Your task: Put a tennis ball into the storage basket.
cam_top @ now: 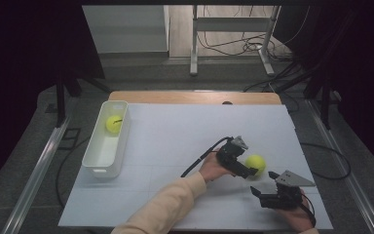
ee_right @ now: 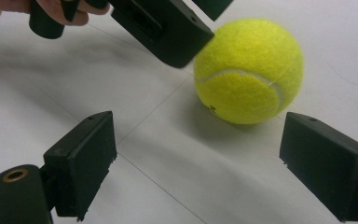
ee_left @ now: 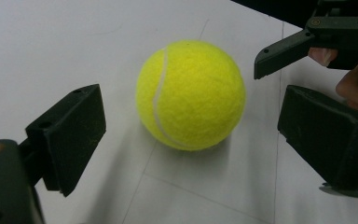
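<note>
A yellow tennis ball (cam_top: 255,163) lies on the white table sheet (cam_top: 175,141), right of centre. My left gripper (cam_top: 251,170) reaches it from the left, held by a hand in a cream sleeve. In the left gripper view the ball (ee_left: 191,93) sits just ahead of the two black jaws, with a gap on each side, and my left gripper (ee_left: 191,100) is open. My right gripper (cam_top: 263,183) rests in front of the ball, open and holding nothing. In the right gripper view the ball (ee_right: 249,70) lies beyond my right gripper (ee_right: 198,126), with the left gripper (ee_right: 168,28) next to it.
A white oblong bin (cam_top: 92,151) stands at the sheet's left edge with a second tennis ball (cam_top: 114,123) inside at its far end. A black cable (cam_top: 199,158) trails from the left gripper. A wooden table edge (cam_top: 195,96) shows beyond the sheet.
</note>
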`<action>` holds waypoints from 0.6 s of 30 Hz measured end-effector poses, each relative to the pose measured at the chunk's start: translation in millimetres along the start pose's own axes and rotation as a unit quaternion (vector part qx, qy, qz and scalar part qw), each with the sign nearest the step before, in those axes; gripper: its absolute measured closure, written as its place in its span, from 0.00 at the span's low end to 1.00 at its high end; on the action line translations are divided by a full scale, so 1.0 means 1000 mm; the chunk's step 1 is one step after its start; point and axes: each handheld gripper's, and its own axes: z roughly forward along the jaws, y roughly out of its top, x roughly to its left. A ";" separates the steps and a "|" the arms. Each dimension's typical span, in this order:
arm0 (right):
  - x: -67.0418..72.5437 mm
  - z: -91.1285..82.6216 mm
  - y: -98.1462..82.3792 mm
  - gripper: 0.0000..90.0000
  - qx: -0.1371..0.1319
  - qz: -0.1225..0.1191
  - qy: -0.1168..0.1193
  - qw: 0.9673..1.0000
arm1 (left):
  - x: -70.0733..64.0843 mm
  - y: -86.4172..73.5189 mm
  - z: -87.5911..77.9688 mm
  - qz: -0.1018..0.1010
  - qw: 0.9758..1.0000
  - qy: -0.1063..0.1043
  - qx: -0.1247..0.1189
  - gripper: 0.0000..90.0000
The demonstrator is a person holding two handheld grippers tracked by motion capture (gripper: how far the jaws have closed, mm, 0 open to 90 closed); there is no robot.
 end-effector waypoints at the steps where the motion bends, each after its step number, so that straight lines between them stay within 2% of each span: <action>1: 0.000 0.000 0.000 0.12 0.000 0.000 0.000 1.000 | 0.000 0.001 0.003 0.001 1.000 0.000 0.002 0.09; 7: -0.001 0.000 0.000 0.12 0.000 0.002 -0.004 1.000 | 0.002 0.003 0.012 -0.003 1.000 -0.007 0.007 0.09; 12: -0.001 -0.001 0.000 0.12 0.001 0.002 -0.005 1.000 | 0.004 0.003 0.019 -0.007 1.000 -0.005 0.014 0.09; 15: -0.001 -0.001 0.000 0.12 0.001 0.002 -0.005 1.000 | 0.005 0.005 0.024 -0.003 1.000 -0.006 0.022 0.09; 18: -0.001 0.000 0.000 0.12 0.001 0.002 -0.005 1.000 | 0.004 0.006 0.029 -0.010 1.000 -0.006 0.023 0.10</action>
